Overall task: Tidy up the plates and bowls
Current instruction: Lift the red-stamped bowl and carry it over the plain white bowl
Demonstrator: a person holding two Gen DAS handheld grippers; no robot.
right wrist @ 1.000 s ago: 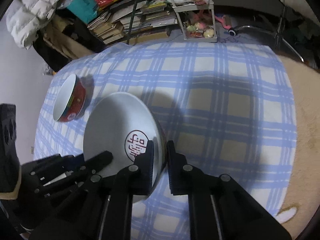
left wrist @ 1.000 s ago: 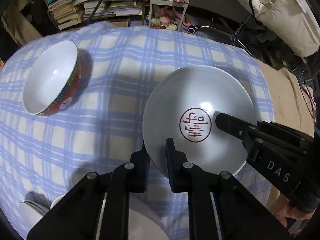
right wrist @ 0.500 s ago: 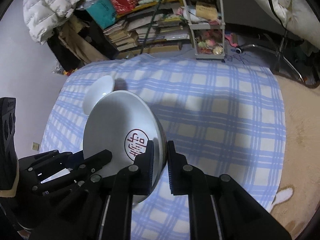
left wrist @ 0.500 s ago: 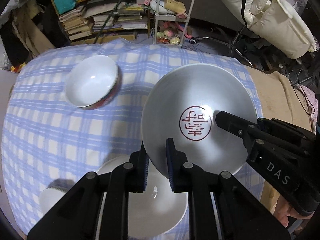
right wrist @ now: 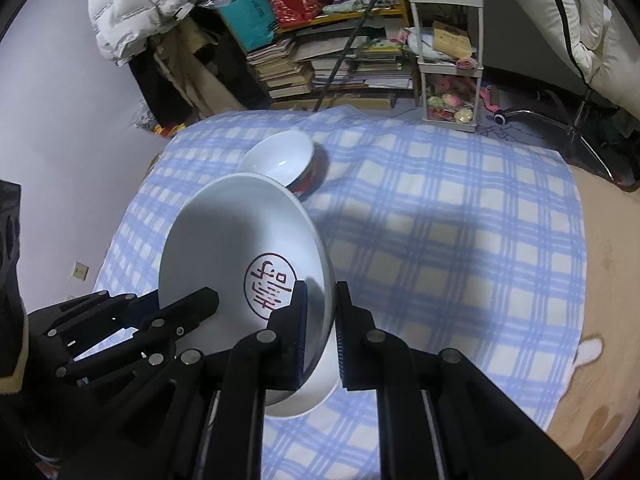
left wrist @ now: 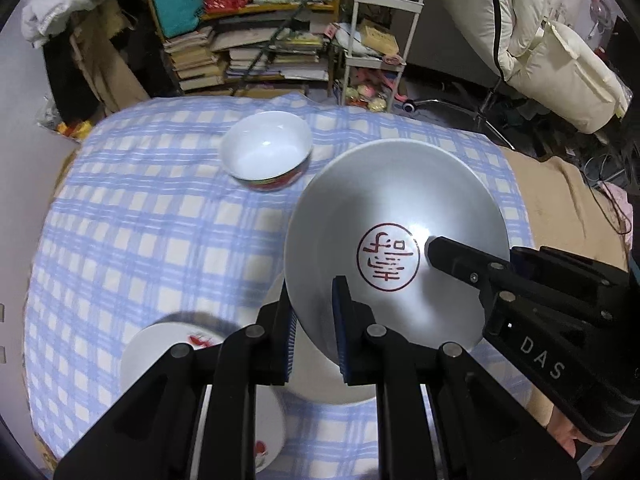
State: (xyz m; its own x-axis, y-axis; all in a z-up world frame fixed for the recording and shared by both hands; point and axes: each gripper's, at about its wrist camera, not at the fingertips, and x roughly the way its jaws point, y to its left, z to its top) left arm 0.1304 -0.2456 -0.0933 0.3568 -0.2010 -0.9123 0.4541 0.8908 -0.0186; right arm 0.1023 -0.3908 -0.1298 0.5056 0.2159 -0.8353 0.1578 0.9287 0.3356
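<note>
While both the left gripper (left wrist: 314,330) and right gripper (right wrist: 322,338) clamped the stamped plate (left wrist: 396,240) above the checked tabletop (left wrist: 160,232), the red-rimmed bowl (left wrist: 267,151) beyond it and decorated plates (left wrist: 192,344) beside it remained unstacked.

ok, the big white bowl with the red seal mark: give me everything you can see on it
The big white bowl looks like glazed ceramic, wide and shallow, with a round red seal character at the bottom of its well. It is empty, tilted and held off the checked cloth. Both grippers clamp its rim: the left gripper at the near edge, the right gripper on the opposite side. Another white dish shows just beneath it; contact unclear.
</note>
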